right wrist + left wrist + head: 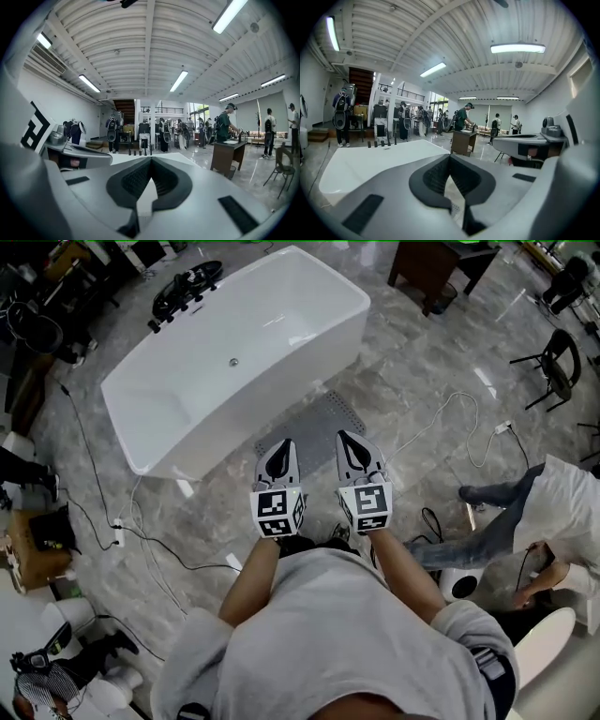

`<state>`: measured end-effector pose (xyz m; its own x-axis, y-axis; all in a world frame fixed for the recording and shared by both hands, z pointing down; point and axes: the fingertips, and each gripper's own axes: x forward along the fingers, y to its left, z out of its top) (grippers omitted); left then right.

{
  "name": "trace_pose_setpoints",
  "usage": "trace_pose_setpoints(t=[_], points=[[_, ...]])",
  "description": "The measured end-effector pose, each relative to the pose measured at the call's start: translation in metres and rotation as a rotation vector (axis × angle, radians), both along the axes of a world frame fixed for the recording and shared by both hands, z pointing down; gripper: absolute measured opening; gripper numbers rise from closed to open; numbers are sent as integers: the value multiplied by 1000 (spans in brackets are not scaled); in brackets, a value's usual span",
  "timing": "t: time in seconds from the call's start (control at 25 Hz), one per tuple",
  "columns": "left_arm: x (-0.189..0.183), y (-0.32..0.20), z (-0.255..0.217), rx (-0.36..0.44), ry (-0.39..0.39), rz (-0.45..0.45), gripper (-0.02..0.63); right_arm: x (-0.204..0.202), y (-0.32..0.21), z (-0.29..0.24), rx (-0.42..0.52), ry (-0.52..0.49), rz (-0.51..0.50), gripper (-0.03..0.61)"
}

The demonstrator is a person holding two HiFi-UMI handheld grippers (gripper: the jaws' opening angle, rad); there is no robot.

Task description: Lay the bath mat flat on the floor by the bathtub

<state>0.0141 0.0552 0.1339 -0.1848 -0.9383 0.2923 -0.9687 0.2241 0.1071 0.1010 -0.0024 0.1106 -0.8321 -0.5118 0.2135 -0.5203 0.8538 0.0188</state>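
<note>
The fingers of the left gripper (282,444) and the right gripper (348,439) are pressing together, holding nothing. The grey bath mat (323,418) is lying flat on the floor (412,381) just beside the bathtub (234,352).

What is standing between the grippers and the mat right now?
Nothing visible. The mat lies on the floor beside the tub. The left gripper and right gripper, both shut and empty, hang over its near edge in the head view. A white cable lies on the floor to the mat's right.
</note>
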Motion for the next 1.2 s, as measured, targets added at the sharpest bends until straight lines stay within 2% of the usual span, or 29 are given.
trace_pose_setpoints(t=[0.12,0.32,0.44,0.88,1.04,1.2], points=[[-1,7,-8,1,-10,43,12,2,10,-15,24,4,16,6],[-9,22,-32,64,-7,56,12,5,23,-42,71,-46,71,6],[-9,23,-41,92,-14,77,12,-6,33,-49,88,-48,61,6],[-1,20,-53,142,10,98,11,-6,48,-60,97,-48,34,6],[-3,17,-57,154,25,99,12,-7,43,-60,66,-83,38,6],[3,19,-62,162,30,121,12,-6,48,-54,46,-72,37,6]])
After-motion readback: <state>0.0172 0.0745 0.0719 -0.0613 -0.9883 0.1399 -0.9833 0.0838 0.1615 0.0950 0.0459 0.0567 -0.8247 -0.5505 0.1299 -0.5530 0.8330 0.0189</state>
